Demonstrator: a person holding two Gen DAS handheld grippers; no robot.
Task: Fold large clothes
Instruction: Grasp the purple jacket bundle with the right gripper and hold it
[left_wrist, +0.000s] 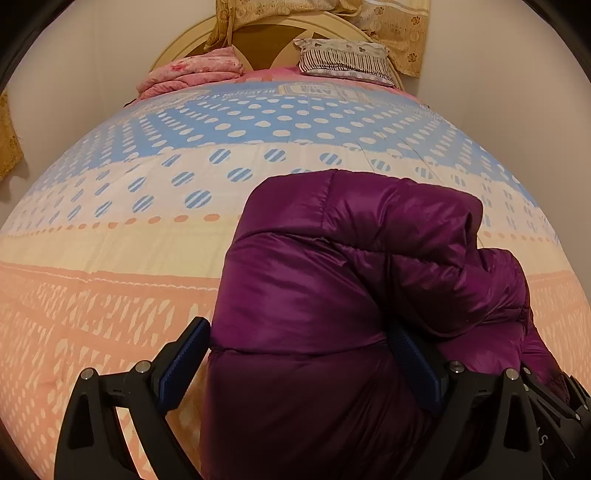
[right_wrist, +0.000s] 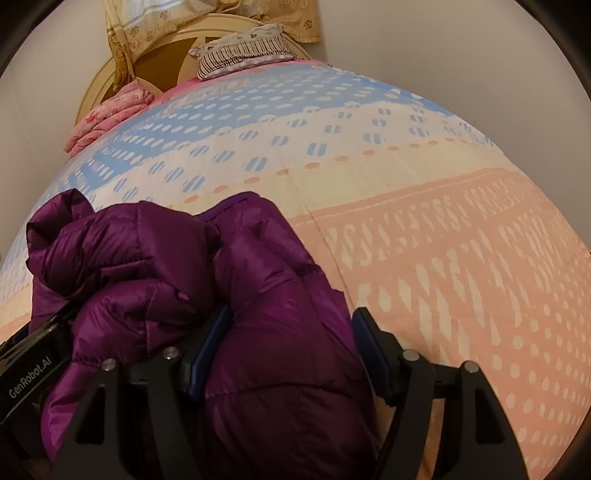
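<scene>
Two grippers on one purple down jacket (left_wrist: 314, 295), which sits bunched up on the bed's patterned bedspread (left_wrist: 110, 258), near the foot end closest to us.

Left gripper (left_wrist: 299, 354): we see its jaws standing wide with a thick fold of the jacket filling the gap. The right pad is buried in the fabric; the left pad (left_wrist: 184, 354) sits just beside the fold, and we can't tell if it actually presses. So grip state on the left is unclear to us.

Right gripper (right_wrist: 291, 350): same picture mirrored. Jaws wide, puffy fold between them. Left pad (right_wrist: 208, 350) is against the jacket; right pad (right_wrist: 369, 350) looks just clear of it, bedspread visible behind. We read this one as not clamped.

We also see the left gripper's body at the lower left of the right wrist view, beside the jacket.

Further up the bed: folded pink blanket (left_wrist: 192, 72) and striped pillow (left_wrist: 343, 59) by the headboard (left_wrist: 177, 48), well apart from the jacket. Curtain (left_wrist: 399, 29) hangs behind.
</scene>
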